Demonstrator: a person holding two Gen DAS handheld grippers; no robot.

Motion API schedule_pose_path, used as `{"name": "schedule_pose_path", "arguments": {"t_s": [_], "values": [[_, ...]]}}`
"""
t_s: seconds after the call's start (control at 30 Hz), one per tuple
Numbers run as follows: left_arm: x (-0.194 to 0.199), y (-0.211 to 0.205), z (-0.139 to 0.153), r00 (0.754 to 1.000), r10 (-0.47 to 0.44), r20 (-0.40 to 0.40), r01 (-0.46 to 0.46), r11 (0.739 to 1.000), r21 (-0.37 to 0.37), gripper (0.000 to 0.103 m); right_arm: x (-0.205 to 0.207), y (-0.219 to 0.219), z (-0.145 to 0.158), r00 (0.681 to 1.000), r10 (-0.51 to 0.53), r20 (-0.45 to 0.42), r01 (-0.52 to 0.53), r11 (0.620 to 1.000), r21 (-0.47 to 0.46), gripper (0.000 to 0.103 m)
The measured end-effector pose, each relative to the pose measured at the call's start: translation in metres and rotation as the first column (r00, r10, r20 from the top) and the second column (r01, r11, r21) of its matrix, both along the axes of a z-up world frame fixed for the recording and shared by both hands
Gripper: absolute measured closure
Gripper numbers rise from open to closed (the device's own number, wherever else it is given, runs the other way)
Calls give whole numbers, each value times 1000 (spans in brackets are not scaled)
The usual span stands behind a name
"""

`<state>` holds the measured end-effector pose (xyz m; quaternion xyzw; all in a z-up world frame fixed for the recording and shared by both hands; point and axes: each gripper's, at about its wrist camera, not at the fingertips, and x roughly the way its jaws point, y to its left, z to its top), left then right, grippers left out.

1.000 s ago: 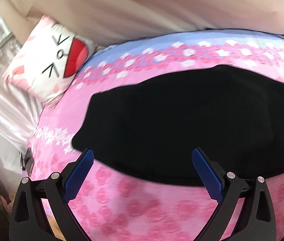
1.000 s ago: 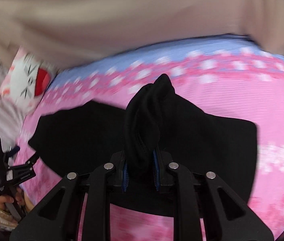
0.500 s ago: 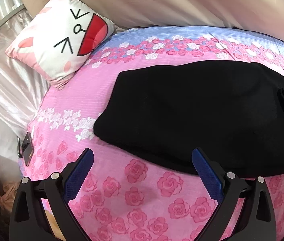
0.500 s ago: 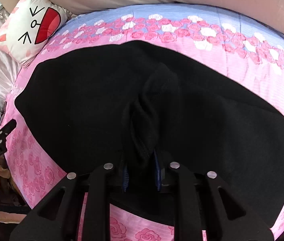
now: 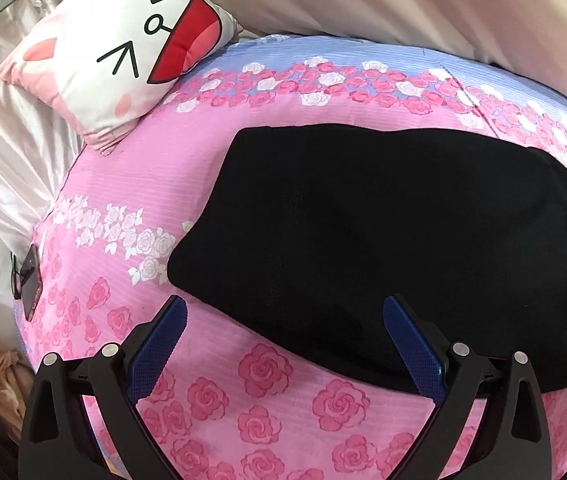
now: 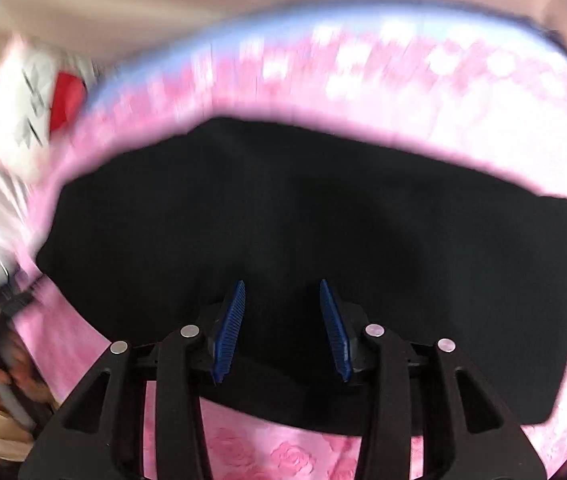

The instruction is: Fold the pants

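The black pants [image 5: 383, 232] lie folded flat on the pink rose-print bed cover [image 5: 131, 184]. My left gripper [image 5: 283, 312] is open and empty, hovering over the near left edge of the pants. In the blurred right wrist view the pants [image 6: 323, 220] lie as a flat black slab. My right gripper [image 6: 281, 292] is open and empty just above their near edge, holding no cloth. The other gripper shows blurred at the left edge of that view.
A white cat-face pillow [image 5: 123, 52] leans at the bed's far left corner. A phone [image 5: 31, 280] lies at the left edge of the bed. Beige curtain [image 5: 403, 0] hangs behind the bed. Silky white fabric [image 5: 7, 128] drapes on the left.
My right gripper has opened and let go of the bunched pants cloth, which now lies flat. My left gripper has stayed open and shifted left along the pants.
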<state>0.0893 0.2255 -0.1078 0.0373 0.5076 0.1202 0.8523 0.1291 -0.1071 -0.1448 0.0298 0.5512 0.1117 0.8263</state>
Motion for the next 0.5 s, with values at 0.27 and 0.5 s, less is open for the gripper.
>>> {"name": "schedule_pose_path", "arguments": {"t_s": [0.27,0.5], "values": [[-36,41,-6,995,96,-9,-96,995,-13,5,-21,150,73,903,388,183,-362,918,-162,42],[-87,87,-4,980,198,-22,-198,980,17,5,-43,326,39,680,715,165,-653,692,-307,40]]}}
